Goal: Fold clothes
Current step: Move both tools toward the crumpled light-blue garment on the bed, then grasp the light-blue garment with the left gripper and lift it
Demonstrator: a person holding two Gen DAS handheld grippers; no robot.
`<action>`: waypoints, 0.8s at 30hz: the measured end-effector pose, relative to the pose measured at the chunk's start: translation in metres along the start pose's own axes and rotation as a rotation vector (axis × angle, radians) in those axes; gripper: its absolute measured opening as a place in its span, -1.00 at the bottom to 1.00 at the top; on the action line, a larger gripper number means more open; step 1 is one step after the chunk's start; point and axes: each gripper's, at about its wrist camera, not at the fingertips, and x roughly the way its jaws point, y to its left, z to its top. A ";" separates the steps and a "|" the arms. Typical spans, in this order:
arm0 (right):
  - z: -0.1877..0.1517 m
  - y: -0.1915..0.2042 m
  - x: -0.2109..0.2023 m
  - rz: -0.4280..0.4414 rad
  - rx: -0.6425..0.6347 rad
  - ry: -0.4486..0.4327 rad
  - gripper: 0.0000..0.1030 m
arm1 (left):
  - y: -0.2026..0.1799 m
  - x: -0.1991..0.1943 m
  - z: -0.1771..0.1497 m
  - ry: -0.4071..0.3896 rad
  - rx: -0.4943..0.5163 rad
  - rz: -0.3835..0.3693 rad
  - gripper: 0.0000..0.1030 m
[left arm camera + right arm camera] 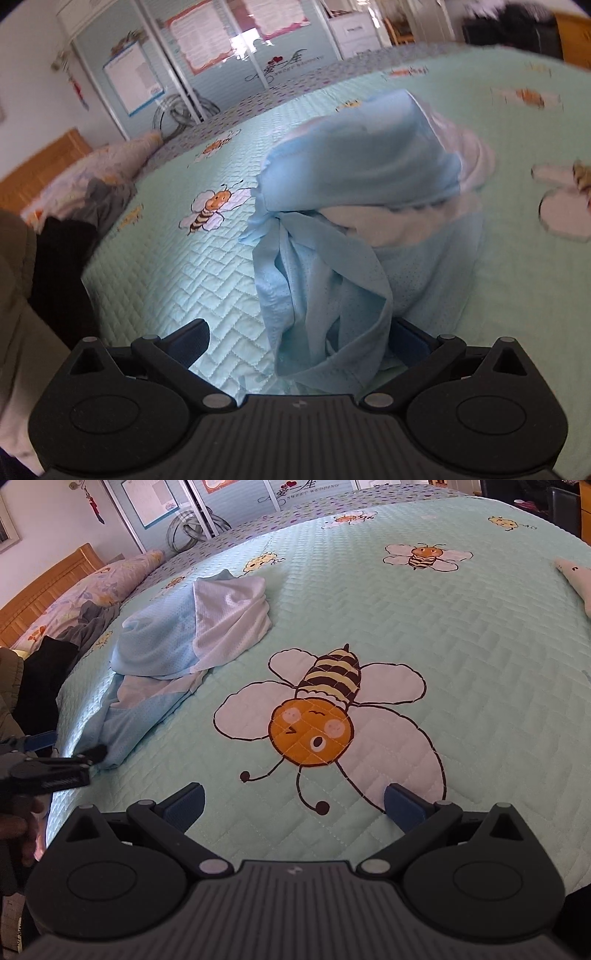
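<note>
Right wrist view: the right gripper (pixel 293 803) hovers spread wide, holding nothing, over broad bare mint-green quilted bee-print bedspread (pixel 424 635). A crumpled pale-blue mesh garment (pixel 166 653) lies heaped near the bed's left edge. The left gripper (pixel 299 341) is spread too, a hanging fold of the garment (pixel 325 280) draped between its fingers, unpinched.
</note>
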 end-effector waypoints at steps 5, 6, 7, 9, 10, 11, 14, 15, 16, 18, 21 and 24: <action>-0.001 -0.002 0.001 0.011 0.003 -0.010 1.00 | -0.008 -0.003 -0.006 -0.062 0.052 -0.002 0.91; -0.002 -0.001 0.001 0.009 -0.001 -0.013 1.00 | -0.008 -0.003 -0.008 -0.072 0.053 -0.011 0.85; -0.003 -0.001 0.002 0.007 -0.005 -0.017 1.00 | -0.009 -0.004 -0.009 -0.081 0.054 -0.016 0.85; -0.005 0.001 0.002 0.002 -0.020 -0.028 1.00 | -0.010 -0.006 -0.013 -0.103 0.056 -0.015 0.93; -0.006 0.002 0.002 0.001 -0.031 -0.034 1.00 | -0.010 -0.008 -0.013 -0.111 0.058 -0.018 0.97; -0.007 0.002 0.003 0.000 -0.042 -0.039 1.00 | -0.011 -0.009 -0.014 -0.118 0.058 -0.026 0.99; -0.010 0.003 0.004 0.003 -0.075 -0.055 1.00 | -0.014 -0.010 -0.015 -0.116 0.050 -0.123 0.97; -0.011 0.002 0.004 0.005 -0.081 -0.059 1.00 | -0.016 -0.010 -0.015 -0.115 0.044 -0.155 0.84; -0.011 0.002 0.004 0.006 -0.085 -0.064 1.00 | -0.017 -0.010 -0.014 -0.111 0.035 -0.189 0.76; -0.011 0.001 0.005 0.010 -0.088 -0.070 1.00 | -0.012 -0.004 -0.011 -0.088 -0.035 -0.260 0.26; -0.011 0.000 0.005 0.019 -0.090 -0.076 1.00 | -0.003 0.003 -0.008 -0.063 -0.131 -0.268 -0.39; -0.011 -0.002 0.005 0.029 -0.091 -0.082 1.00 | -0.001 0.002 -0.008 -0.053 -0.153 -0.269 -0.50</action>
